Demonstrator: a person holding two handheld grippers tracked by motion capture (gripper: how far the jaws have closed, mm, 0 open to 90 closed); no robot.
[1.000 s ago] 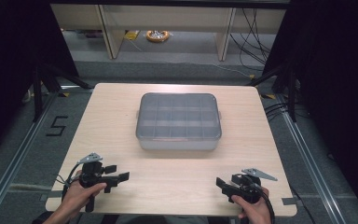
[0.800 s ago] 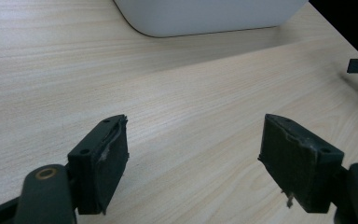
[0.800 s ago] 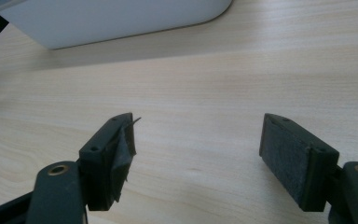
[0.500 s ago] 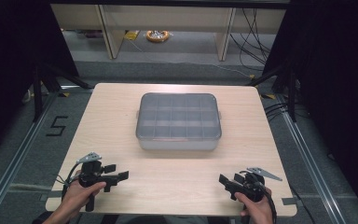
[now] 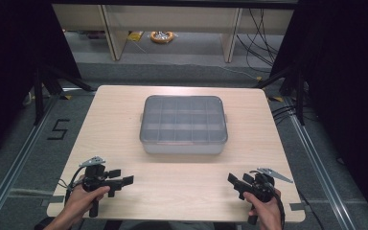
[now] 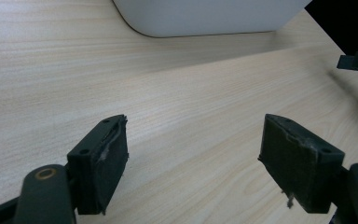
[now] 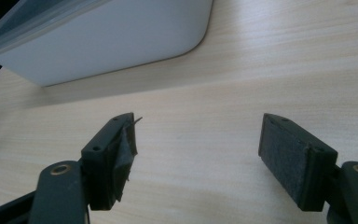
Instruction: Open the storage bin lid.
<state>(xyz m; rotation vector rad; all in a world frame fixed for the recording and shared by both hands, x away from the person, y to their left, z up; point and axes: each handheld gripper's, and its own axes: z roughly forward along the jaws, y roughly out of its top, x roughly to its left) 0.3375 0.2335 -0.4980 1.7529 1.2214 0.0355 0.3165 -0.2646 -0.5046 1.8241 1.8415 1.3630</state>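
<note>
Two grippers sit low at the near edge of the table (image 5: 124, 124), a pale wood-grain top with rounded corners, and we hold one in each hand. Our left gripper (image 5: 120, 180) is near the left corner, its jaws spread wide with bare wood between them; in the left gripper view the pads (image 6: 112, 163) look worn and frayed at the edges. Our right gripper (image 5: 235, 182) is near the right corner, jaws likewise spread and pinching nothing, one pad (image 7: 123, 156) peeling a little. The box (image 5: 184, 123), a shallow grey case with a clear lid over a grid of compartments, rests flat in the middle of the table, well apart from both grippers and roughly between their lines of reach. In each gripper view we see its white wall and a rounded corner (image 6: 205, 16) at the top of the frame. The table stands on grey floor (image 5: 33, 139), where a black numeral 5 (image 5: 59, 130) is marked to the left. Metal rails (image 5: 9, 167) run along both sides. Beyond the far edge stand light wooden furniture legs (image 5: 109, 31), loose cables (image 5: 258, 33) and a yellow ring-shaped thing (image 5: 162, 36) on the floor. Black drapes (image 5: 345, 72) close off both sides.
</note>
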